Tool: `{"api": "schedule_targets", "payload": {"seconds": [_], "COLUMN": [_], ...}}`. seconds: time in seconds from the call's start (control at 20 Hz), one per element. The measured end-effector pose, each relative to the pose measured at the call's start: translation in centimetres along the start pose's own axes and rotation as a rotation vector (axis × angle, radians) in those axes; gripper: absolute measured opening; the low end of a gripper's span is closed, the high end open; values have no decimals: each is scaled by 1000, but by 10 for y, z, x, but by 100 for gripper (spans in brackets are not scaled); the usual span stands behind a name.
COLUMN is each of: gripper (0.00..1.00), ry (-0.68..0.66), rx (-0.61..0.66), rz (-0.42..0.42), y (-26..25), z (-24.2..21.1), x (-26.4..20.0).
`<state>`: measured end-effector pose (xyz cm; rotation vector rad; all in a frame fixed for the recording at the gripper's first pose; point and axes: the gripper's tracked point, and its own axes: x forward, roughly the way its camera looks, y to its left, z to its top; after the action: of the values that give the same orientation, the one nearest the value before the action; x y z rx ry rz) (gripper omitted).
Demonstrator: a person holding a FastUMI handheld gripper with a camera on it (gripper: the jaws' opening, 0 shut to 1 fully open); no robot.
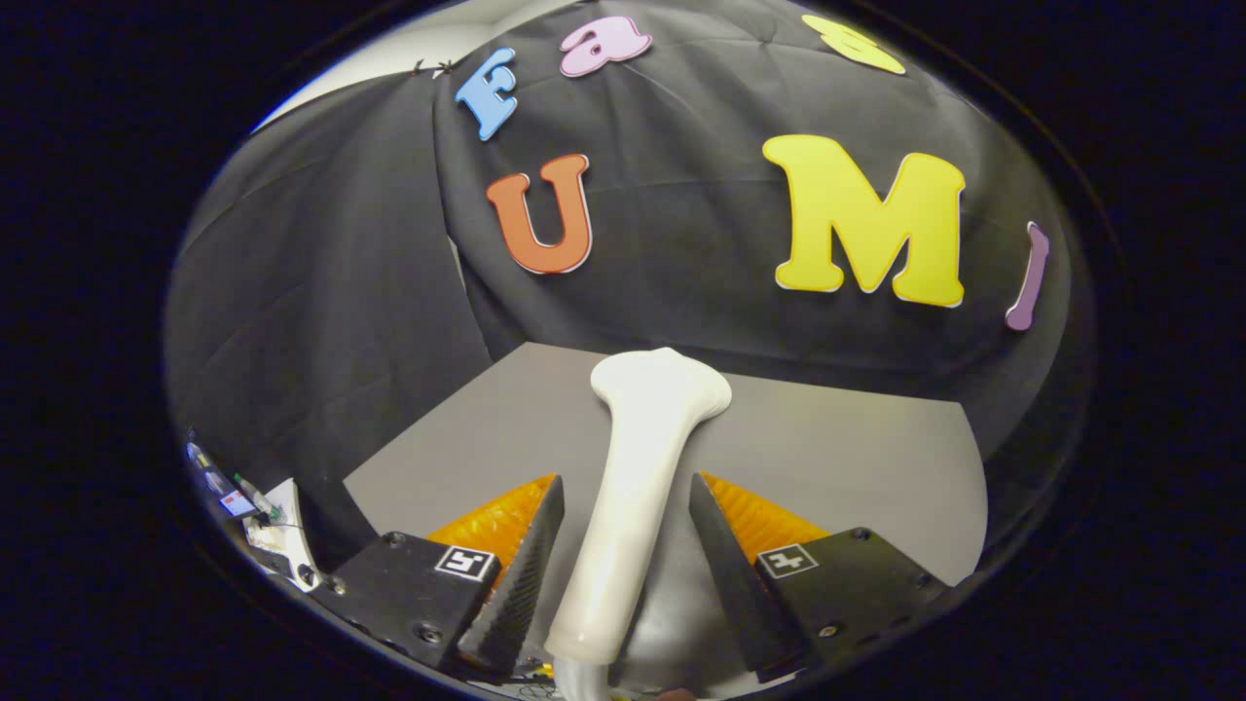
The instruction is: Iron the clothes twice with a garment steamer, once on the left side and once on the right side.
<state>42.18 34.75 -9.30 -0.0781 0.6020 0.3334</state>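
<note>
A white garment steamer (638, 487) lies lengthwise between my fingers, its flared head (662, 385) pointing away near the far edge of the grey table (837, 458). A hose end shows at its near end. My gripper (623, 482) is open around the steamer's handle. A narrow gap shows between the handle and the left finger (521, 574), and another between the handle and the right finger (730, 574). Neither finger presses on it.
The black cloth wall (321, 292) rises right behind and to the left of the table. Down at the left, beyond the table's edge, stand a white object and some small devices with cables (258, 511).
</note>
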Motion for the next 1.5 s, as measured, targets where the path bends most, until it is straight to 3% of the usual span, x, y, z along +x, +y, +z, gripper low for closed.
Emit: {"api": "schedule_targets", "payload": {"seconds": [0.25,0.4,0.55,0.65,0.8,0.95,1.15,1.35,1.5], "gripper": [71,57,52,43,39,38,38,37,37], "ry": [101,117,129,105,7,-77,-200,-282,-354], "rx": [3,-7,47,70,47,87,130,178,164], "rz": [5,-3,21,36,27,46,12,-79,-203], "y": [-3,0,7,14,12,11,-8,-40,-78], "z": [-6,-7,-7,-5,8,14,12,-7,-23], "x": [25,22,17,5,-26,-67,-127,-188,-239]}}
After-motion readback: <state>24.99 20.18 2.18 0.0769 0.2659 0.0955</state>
